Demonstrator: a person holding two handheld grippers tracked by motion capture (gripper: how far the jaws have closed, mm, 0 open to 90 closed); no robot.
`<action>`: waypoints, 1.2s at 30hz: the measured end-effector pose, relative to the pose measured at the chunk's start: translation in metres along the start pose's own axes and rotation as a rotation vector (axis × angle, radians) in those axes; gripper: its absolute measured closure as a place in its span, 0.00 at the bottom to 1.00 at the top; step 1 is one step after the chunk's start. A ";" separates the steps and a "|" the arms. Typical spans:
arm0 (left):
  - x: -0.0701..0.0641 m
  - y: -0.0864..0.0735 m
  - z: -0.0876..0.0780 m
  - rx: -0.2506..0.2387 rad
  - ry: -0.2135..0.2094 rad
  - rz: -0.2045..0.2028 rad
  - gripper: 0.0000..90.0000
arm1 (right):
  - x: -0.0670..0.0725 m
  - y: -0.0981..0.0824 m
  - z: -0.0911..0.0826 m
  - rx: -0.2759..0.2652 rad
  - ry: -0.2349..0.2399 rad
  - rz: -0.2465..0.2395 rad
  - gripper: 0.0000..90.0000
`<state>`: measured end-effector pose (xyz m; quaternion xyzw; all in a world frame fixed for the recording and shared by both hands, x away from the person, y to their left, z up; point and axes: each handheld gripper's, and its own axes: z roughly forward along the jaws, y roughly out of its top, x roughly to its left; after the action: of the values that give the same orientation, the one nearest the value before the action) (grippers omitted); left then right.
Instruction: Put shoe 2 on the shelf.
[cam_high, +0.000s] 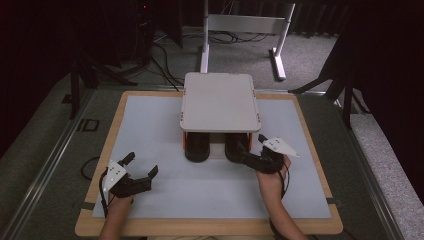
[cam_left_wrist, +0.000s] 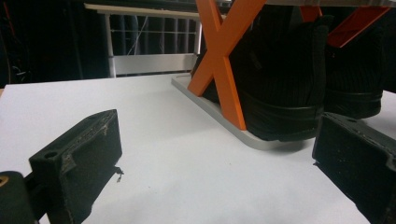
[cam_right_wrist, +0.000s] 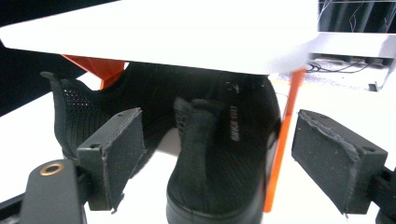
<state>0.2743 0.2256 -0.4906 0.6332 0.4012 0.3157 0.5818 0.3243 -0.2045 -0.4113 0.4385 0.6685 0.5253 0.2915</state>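
nearest the person, the left tool (cam_high: 141, 169) rests on the white mat (cam_high: 150, 125) at the desk's front left, jaws spread wide with nothing between them; in the left gripper view the bare mat lies between its pads. a little farther in, the right tool (cam_high: 249, 146) hangs just behind the heel of the right black shoe (cam_high: 235, 147), its jaws wide apart and pressing on nothing; in the right gripper view the shoe's heel tab (cam_right_wrist: 198, 116) sits between the pads but clear of both. the left black shoe (cam_high: 197, 146) stands just beside its mate, both tucked under the top shelf of the small white rack (cam_high: 220, 102) with orange cross legs (cam_left_wrist: 219, 60), heels poking out toward the person.

judging from this, the pair looks placed on the rack's lower shelf. the risk now is the right tool: it is close to the heel and beside a thin orange leg (cam_right_wrist: 282, 140), so a careless pull back or sideways swing could snag the knit collar and drag the shoe off the shelf, or knock the leg and shift the light rack across the mat. the right shoe's heel overhangs the shelf edge, so a small nudge may tip it out
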 end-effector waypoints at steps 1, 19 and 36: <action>0.000 0.000 0.000 -0.001 0.000 -0.001 0.02 | -0.002 -0.001 -0.003 -0.002 -0.006 0.002 0.18; 0.000 0.000 0.000 -0.003 0.001 -0.005 0.02 | -0.060 -0.033 -0.031 0.036 -0.127 0.023 0.16; 0.000 0.000 0.000 -0.005 0.002 -0.006 0.02 | -0.097 -0.062 -0.055 0.069 -0.176 0.021 0.15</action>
<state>0.2743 0.2262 -0.4908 0.6303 0.4028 0.3157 0.5838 0.3033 -0.3191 -0.4628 0.4996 0.6533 0.4645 0.3284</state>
